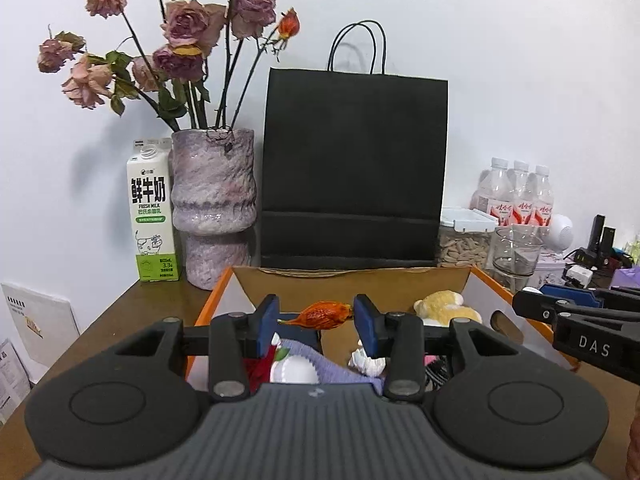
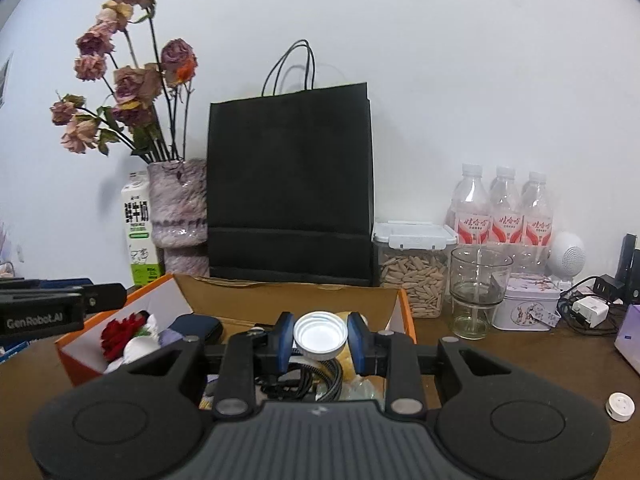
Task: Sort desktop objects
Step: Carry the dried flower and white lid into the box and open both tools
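An open orange box (image 1: 214,295) with a cardboard inside stands in front of both grippers. It holds a yellow plush toy (image 1: 444,306), a purple knit piece, a white ball, a red flower (image 2: 120,334) and black cables (image 2: 304,380). My left gripper (image 1: 316,318) is shut on a small orange-red fish-shaped thing (image 1: 320,315), held above the box. Above the same box (image 2: 409,314), my right gripper (image 2: 320,338) is shut on a white ribbed cap (image 2: 319,334). Each gripper's tip shows at the edge of the other's view.
Behind the box stand a black paper bag (image 1: 352,168), a vase of dried roses (image 1: 214,208) and a milk carton (image 1: 150,212). To the right are a seed jar (image 2: 412,272), a glass cup (image 2: 478,292), three water bottles (image 2: 504,212), a tin, chargers and a small white disc (image 2: 620,407).
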`<state>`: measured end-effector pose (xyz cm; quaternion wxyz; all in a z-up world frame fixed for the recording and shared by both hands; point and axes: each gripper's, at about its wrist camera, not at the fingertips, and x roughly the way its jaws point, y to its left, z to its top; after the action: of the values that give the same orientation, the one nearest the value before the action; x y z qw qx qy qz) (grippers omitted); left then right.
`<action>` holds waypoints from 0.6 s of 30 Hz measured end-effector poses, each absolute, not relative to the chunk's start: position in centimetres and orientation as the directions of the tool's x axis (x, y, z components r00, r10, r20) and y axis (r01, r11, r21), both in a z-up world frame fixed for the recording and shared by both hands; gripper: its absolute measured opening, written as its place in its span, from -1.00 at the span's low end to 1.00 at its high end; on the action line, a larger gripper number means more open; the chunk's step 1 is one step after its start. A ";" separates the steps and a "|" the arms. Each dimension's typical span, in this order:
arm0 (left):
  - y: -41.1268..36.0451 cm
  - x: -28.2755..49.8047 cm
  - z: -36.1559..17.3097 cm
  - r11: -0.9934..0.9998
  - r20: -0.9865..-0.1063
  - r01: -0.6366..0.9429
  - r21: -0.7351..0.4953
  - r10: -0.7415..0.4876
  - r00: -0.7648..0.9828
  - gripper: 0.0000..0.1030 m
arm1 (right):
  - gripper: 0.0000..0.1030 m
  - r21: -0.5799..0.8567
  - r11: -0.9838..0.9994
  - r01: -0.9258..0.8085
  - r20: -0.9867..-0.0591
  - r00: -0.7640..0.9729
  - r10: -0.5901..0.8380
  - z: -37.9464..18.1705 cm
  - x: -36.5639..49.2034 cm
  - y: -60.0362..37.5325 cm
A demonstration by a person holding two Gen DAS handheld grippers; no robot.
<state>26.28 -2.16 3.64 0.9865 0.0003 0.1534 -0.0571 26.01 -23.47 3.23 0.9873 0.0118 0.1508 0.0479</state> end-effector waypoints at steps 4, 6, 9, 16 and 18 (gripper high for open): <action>-2.7 27.6 2.9 0.995 -0.318 0.103 0.000 -0.098 0.943 -0.19 | -0.47 0.046 0.995 -0.087 -0.320 0.942 0.097 2.4 27.5 -23.5; -2.9 28.2 2.4 0.995 -0.323 0.099 0.008 -0.091 0.942 -0.19 | -0.47 0.048 0.995 -0.084 -0.331 0.939 0.095 2.0 28.2 -23.5; -3.2 29.0 1.9 0.996 -0.331 0.092 0.018 -0.081 0.940 -0.19 | -0.47 0.044 0.996 -0.073 -0.342 0.936 0.084 1.6 29.4 -23.5; -3.0 30.2 1.0 0.996 -0.353 0.088 0.031 -0.071 0.933 -0.19 | -0.47 0.043 0.998 -0.052 -0.366 0.928 0.064 0.7 31.4 -23.7; -2.9 30.3 0.8 0.996 -0.358 0.087 0.035 -0.069 0.931 -0.19 | -0.47 0.049 0.998 -0.046 -0.374 0.925 0.061 0.4 31.7 -23.9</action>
<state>30.31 -2.94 0.78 0.9823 0.0251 0.1811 -0.0399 31.68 -23.94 0.45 0.9810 0.0196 0.1913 0.0271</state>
